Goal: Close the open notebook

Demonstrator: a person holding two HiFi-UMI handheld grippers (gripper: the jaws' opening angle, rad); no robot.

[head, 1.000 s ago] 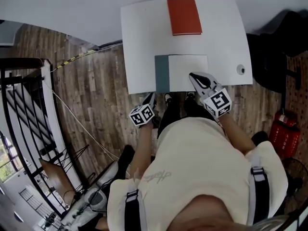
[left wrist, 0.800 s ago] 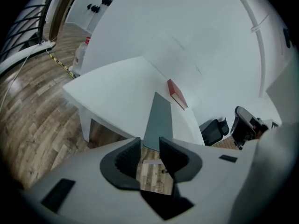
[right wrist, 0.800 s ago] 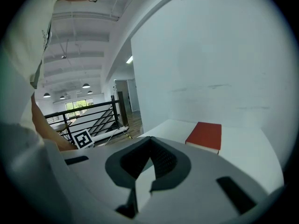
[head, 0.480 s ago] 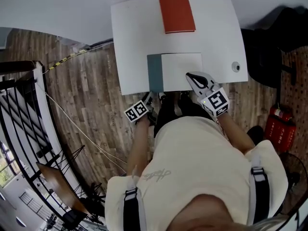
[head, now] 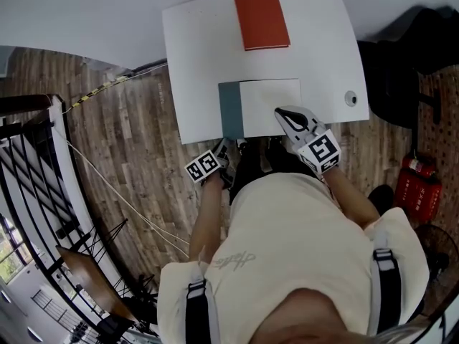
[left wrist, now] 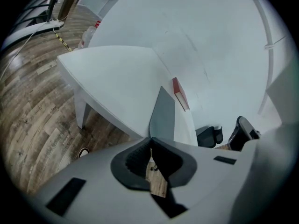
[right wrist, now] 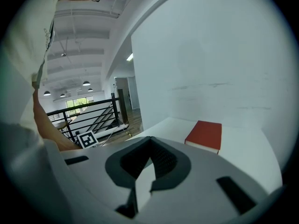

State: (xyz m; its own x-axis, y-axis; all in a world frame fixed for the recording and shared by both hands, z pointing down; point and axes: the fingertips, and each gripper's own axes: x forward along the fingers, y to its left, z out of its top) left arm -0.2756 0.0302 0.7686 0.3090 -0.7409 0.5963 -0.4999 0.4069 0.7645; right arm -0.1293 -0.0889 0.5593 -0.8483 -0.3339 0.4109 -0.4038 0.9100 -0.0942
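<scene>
The open notebook (head: 269, 107) lies at the near edge of the white table (head: 193, 63), a grey-teal cover on its left and a white page on its right. My left gripper (head: 224, 147) hangs just below the table's near edge, pointing at the grey cover (left wrist: 163, 118). Its jaws are closing, their tips meet (left wrist: 150, 139), and nothing is between them. My right gripper (head: 280, 112) rests over the page's near right part, shut and empty (right wrist: 150, 138).
A closed red book (head: 262, 20) lies at the table's far side, also visible as the red book (right wrist: 205, 135). A small round fitting (head: 351, 99) sits near the right edge. A black chair (head: 401, 56) and a red extinguisher (head: 416, 185) stand right of the table.
My left gripper has sunk a little below the table's near edge and rolled. The right gripper has stayed over the page. The notebook lies open as before.
</scene>
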